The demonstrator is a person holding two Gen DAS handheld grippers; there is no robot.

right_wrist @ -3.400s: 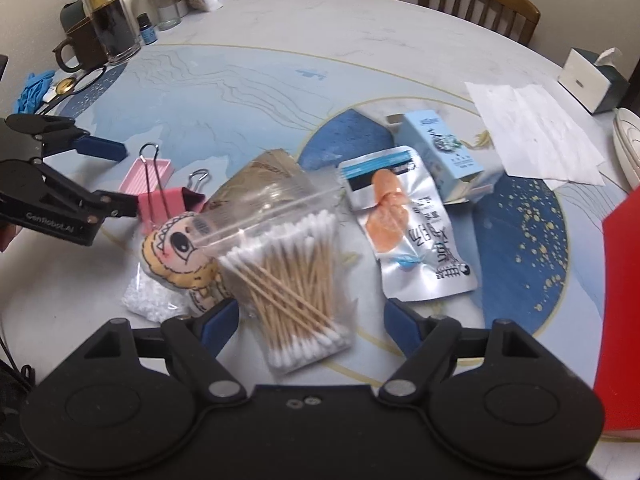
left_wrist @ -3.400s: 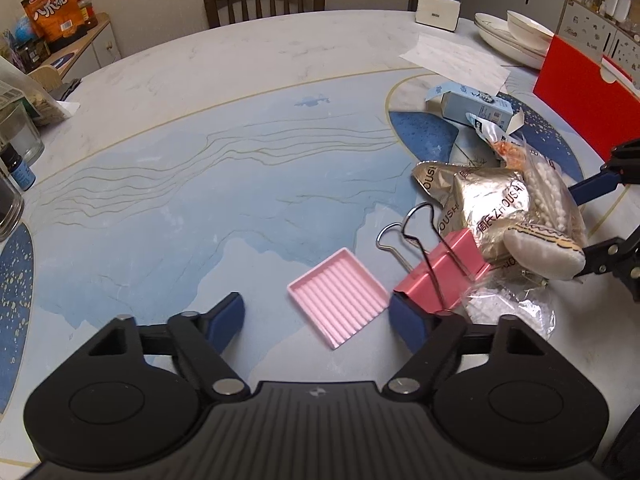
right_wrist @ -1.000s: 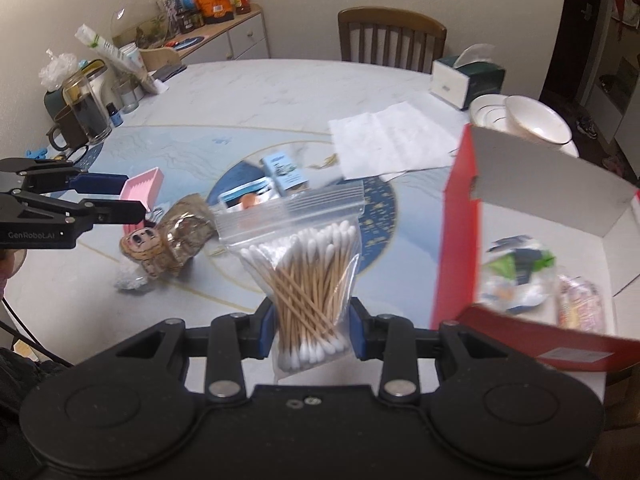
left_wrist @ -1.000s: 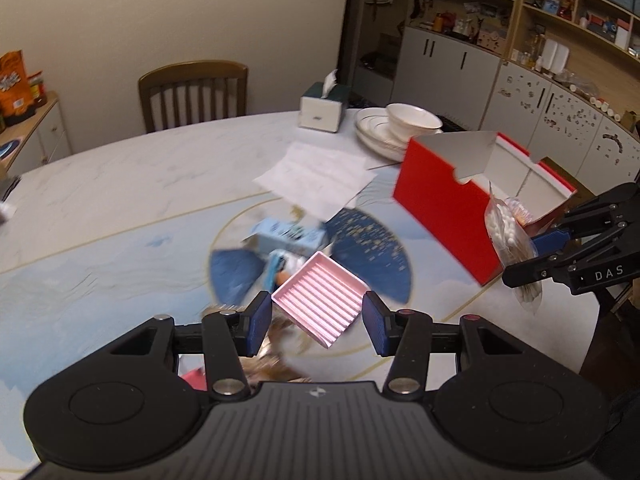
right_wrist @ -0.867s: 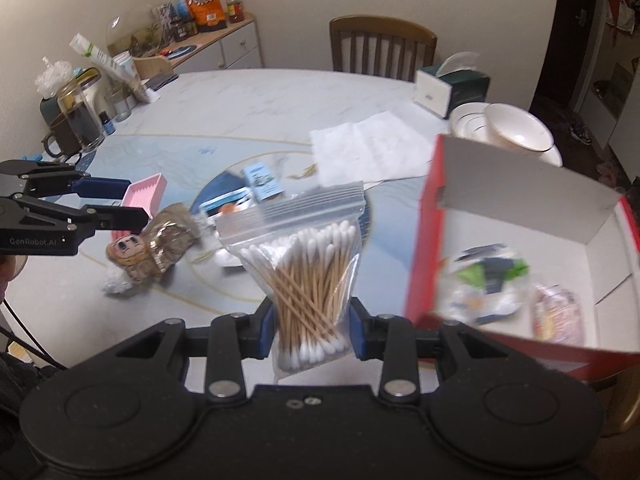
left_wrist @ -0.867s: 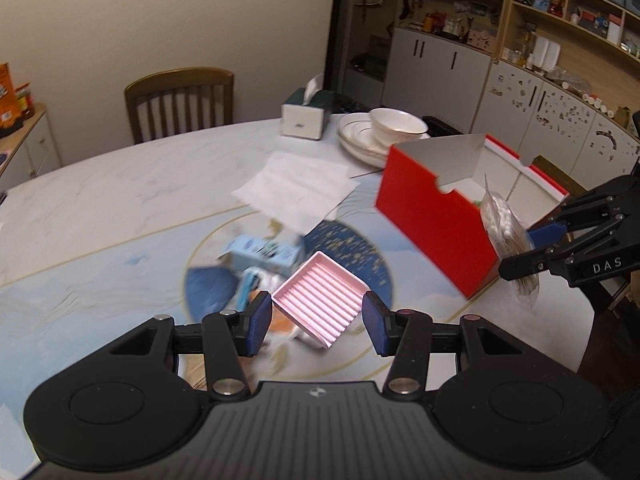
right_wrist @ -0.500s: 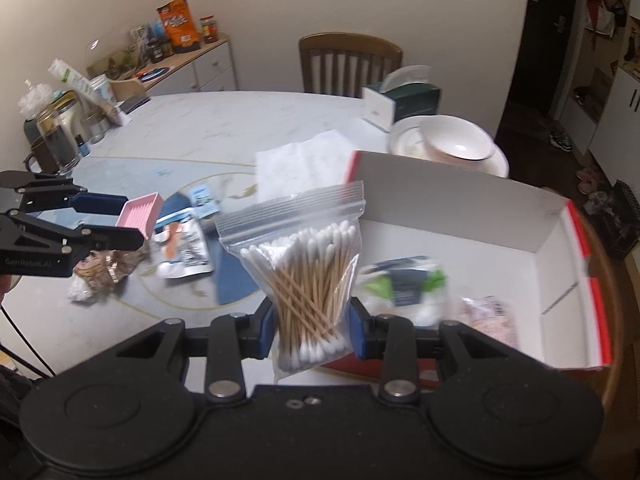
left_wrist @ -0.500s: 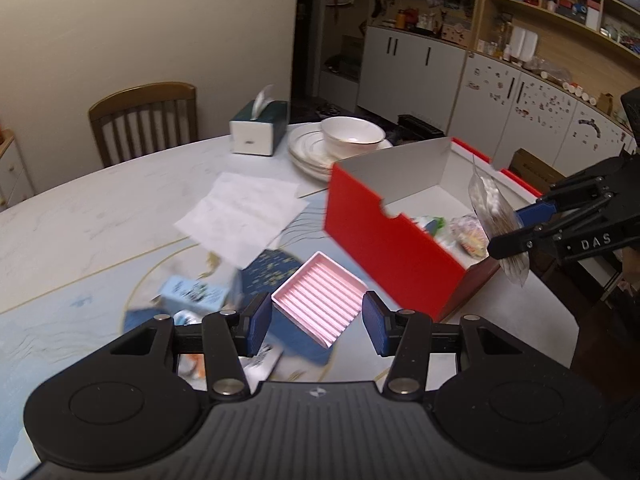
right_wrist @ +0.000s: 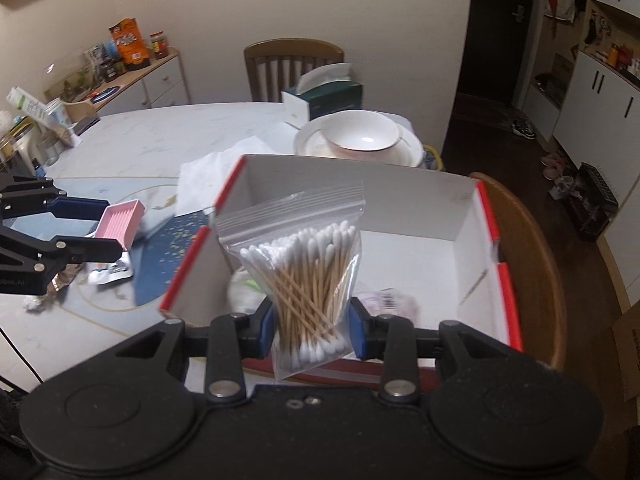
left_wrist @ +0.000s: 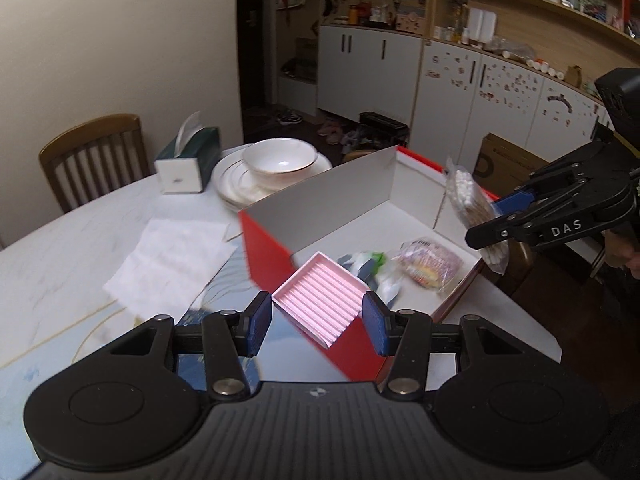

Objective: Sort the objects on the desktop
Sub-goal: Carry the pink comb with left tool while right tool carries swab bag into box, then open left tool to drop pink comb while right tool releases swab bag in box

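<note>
Marble table point(left_wrist: 60, 240), red box point(left_wrist: 272, 248), left fingers point(left_wrist: 318, 318) gripping pink tray point(left_wrist: 320, 304), right fingers point(right_wrist: 312, 326) clamping cotton-swab bag point(right_wrist: 304, 276)

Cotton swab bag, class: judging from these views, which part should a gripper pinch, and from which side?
Pinch the cotton swab bag low, across the narrow waist of the bundled sticks, coming from below the upright bag, as the right gripper does. The zip top is loose, empty film.

Light: warm indoor, moderate, dim toward the dark doorway point(right_wrist: 496, 32).
Blur: smeared table point(left_wrist: 60, 240) surface and box contents; tool bodies sharp.
Distortion: strong fisheye bending at edges.
Glare: soft sheen on swab bag point(right_wrist: 298, 264).
</note>
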